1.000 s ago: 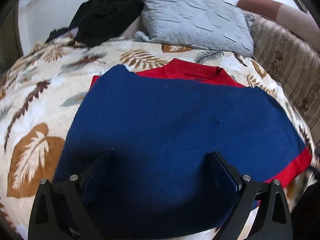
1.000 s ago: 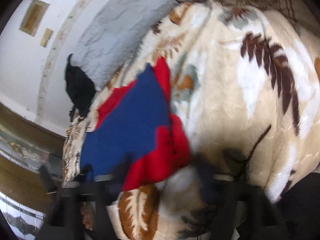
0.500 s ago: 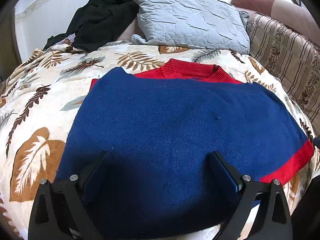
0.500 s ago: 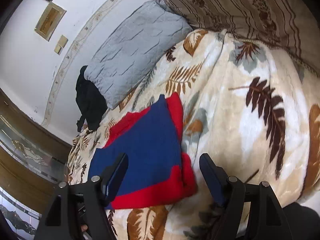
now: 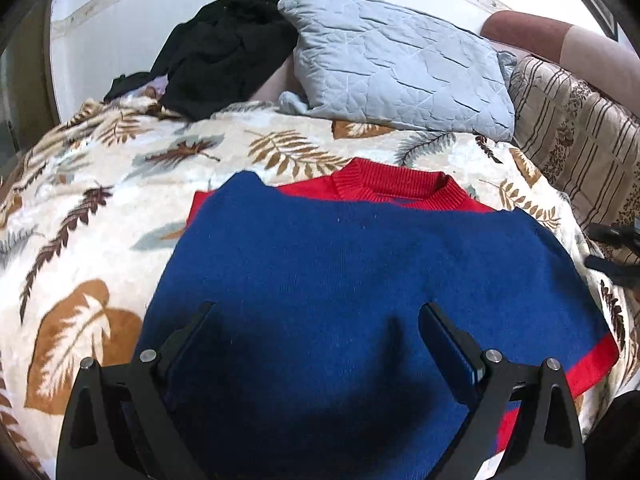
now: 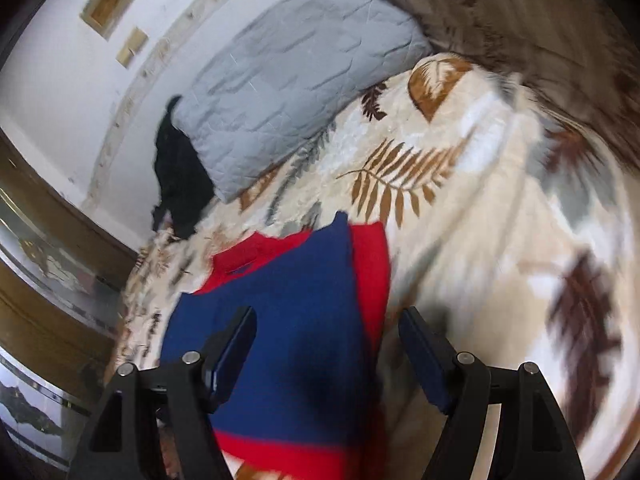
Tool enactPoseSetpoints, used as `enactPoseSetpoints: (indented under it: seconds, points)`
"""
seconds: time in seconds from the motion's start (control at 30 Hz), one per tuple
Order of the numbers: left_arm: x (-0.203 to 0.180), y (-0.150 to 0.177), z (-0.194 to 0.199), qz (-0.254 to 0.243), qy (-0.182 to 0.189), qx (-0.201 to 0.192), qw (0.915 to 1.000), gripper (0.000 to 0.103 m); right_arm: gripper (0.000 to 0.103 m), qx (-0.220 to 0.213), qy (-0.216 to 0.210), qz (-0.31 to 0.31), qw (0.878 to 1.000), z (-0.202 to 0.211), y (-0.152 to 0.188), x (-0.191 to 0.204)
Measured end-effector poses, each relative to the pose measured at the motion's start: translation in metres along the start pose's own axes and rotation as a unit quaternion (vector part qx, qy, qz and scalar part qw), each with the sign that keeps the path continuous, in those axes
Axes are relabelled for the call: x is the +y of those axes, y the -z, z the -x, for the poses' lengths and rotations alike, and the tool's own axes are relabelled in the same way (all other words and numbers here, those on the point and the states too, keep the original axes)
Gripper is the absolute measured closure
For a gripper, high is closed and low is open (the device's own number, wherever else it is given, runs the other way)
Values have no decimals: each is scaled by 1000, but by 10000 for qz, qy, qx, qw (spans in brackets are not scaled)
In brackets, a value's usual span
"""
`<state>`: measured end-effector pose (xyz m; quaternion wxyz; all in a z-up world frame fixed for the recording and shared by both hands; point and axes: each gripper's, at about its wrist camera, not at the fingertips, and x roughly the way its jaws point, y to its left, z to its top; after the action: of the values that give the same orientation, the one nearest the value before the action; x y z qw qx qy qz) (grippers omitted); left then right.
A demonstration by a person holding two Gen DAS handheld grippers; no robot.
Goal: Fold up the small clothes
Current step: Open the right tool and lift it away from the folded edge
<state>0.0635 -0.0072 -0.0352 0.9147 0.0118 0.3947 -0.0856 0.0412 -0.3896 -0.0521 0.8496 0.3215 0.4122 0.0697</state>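
On the bed's leaf-print blanket (image 5: pixel 100 248) the blue and red sweater (image 5: pixel 360 280) lies spread flat, its red collar (image 5: pixel 396 186) pointing toward the grey pillow (image 5: pixel 396 80) at the head. My left gripper (image 5: pixel 316 320) hovers over the sweater's near half, jaws spread wide with nothing pinched between them. My right gripper (image 6: pixel 326 322) hangs over the sweater's red-edged side, its jaws also spread and empty, one finger (image 6: pixel 236 344) above the blue knit, the other above the blanket. A black garment (image 5: pixel 224 48) is heaped beside the pillow against the wall.
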Motion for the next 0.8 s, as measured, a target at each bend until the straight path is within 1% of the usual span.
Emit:
enactPoseSetpoints:
  seconds: [0.07, 0.13, 0.2, 0.23, 0.27, 0.3, 0.33, 0.43, 0.5, 0.53, 0.57, 0.6, 0.63, 0.67, 0.7, 0.73, 0.8]
  points:
    - [0, 1, -7, 22, -3, 119, 9999, 5, 27, 144, 223, 131, 9996, -23, -14, -2]
    - [1, 4, -15, 15, -21, 243, 9997, 5, 27, 421, 281, 212, 9985, -46, -21, -4]
    - [0, 9, -19, -64, -64, 232, 9997, 5, 28, 636, 372, 377, 9966, -65, -22, -1]
    - [-1, 10, -19, -107, -76, 209, 9997, 5, 42, 772, 372, 463, 9952, -72, -21, 2]
    - [-1, 10, -20, -144, -85, 201, 9997, 5, 72, 909, 561, 610, 9924, -79, -18, 6]
    - [-1, 10, -20, -140, -79, 206, 9997, 5, 76, 941, 587, 630, 9918, -80, -18, 8]
    - [-1, 10, -20, -131, -70, 207, 9997, 5, 86, 896, 645, 692, 9915, -77, -19, 13]
    - [-1, 10, -20, -145, -37, 212, 9997, 5, 88, 518, 960, 1176, 9870, -58, -17, 41]
    - [-1, 9, -21, -118, -31, 225, 9997, 5, 88, 427, 1259, 1418, 9809, -58, -12, 48]
    - [-1, 9, -20, -118, -33, 241, 9996, 5, 88, 521, 1352, 1338, 9804, -66, -11, 41]
    - [-1, 8, -18, -119, -18, 247, 9996, 5, 87, 649, 1349, 1163, 9819, -75, -11, 31]
    - [-1, 7, -15, -110, -8, 230, 9997, 5, 87, 673, 1233, 970, 9853, -79, -11, 21]
    - [0, 7, -11, -73, 9, 181, 9998, 5, 82, 584, 1099, 788, 9891, -76, -12, 16]
    - [2, 5, -8, -26, 26, 141, 9999, 5, 75, 553, 1033, 656, 9909, -73, -13, 13]
    - [2, 4, -5, 6, 63, 114, 9999, 5, 72, 571, 1024, 578, 9914, -70, -13, 12]
    - [3, 4, -4, 6, 92, 98, 9999, 5, 71, 565, 1058, 588, 9910, -66, -14, 13]
    - [2, 5, -7, -27, 36, 150, 9999, 5, 71, 371, 1102, 628, 9912, -48, -12, 18]
